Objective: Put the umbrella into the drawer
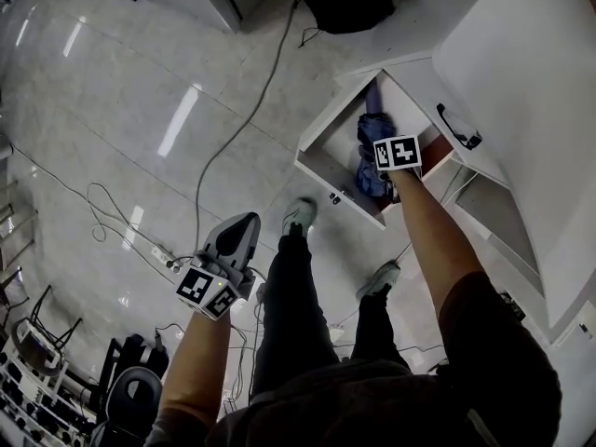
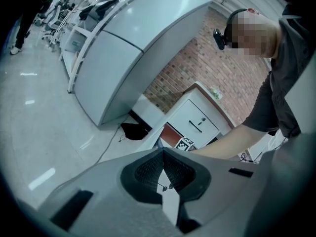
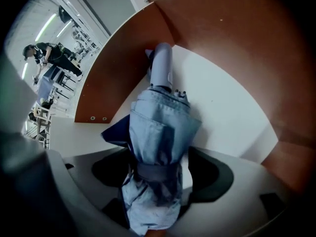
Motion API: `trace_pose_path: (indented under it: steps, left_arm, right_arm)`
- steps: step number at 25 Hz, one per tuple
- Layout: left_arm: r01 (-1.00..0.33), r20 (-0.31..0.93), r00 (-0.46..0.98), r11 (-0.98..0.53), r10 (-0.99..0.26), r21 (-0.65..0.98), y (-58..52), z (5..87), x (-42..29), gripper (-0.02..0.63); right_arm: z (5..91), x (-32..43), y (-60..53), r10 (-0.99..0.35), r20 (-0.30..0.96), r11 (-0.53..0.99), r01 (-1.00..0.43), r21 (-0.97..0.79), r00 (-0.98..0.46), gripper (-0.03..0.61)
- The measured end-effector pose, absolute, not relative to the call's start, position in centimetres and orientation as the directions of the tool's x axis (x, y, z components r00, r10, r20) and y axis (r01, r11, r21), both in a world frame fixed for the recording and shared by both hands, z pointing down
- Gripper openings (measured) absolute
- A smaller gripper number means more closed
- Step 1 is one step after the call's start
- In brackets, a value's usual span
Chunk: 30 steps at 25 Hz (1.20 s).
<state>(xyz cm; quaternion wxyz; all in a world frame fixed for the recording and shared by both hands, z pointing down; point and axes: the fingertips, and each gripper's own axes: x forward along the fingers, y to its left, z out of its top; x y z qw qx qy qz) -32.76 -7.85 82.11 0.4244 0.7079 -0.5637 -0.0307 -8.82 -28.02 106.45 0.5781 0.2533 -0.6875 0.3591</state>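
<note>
Umbrella (image 3: 160, 132) rests in the open drawer (image 3: 224, 112); my right gripper (image 3: 163, 179) stands with jaws wide either side of it, my left gripper (image 2: 163, 164) closed and empty. Only withdrawing seems left.

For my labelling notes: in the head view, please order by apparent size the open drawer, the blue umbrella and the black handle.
1. open drawer
2. blue umbrella, partly hidden by the right claw
3. black handle

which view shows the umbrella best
Right gripper view: the folded blue umbrella fills the centre, lying in the drawer. Head view shows it small, partly behind the right gripper. Left gripper view gives no clear sight of it.
</note>
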Motion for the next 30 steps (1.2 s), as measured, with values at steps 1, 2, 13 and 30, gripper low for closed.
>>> trace_pose_path:
  steps: [1, 2, 13, 30]
  left_arm:
    - [-0.772, 0.434, 0.36, -0.003, -0.826, 0.635, -8.1, 81.9, -32.6, 0.0]
    - [-0.773, 0.433, 0.358, -0.002, -0.827, 0.635, -8.3, 81.5, -32.4, 0.0]
    - [-0.803, 0.405, 0.373, -0.072, -0.835, 0.592, -11.1, 76.2, -28.8, 0.0]
    - [-0.812, 0.325, 0.491, -0.289, -0.808, 0.507, -13.5, 58.5, -11.8, 0.0]
  right_arm:
    - [106.1, -8.6, -28.2, 0.06, 0.977, 0.617, -0.762, -0.196, -0.202, 0.35]
    - [105.6, -8.3, -28.5, 0.055, 0.978, 0.617, -0.762, -0.194, -0.204, 0.35]
    - [97.7, -7.0, -27.2, 0.043, 0.964, 0.618, -0.751, -0.232, -0.263, 0.349]
    - [71.3, 6.7, -17.7, -0.05, 0.863, 0.6, -0.706, -0.377, -0.503, 0.345]
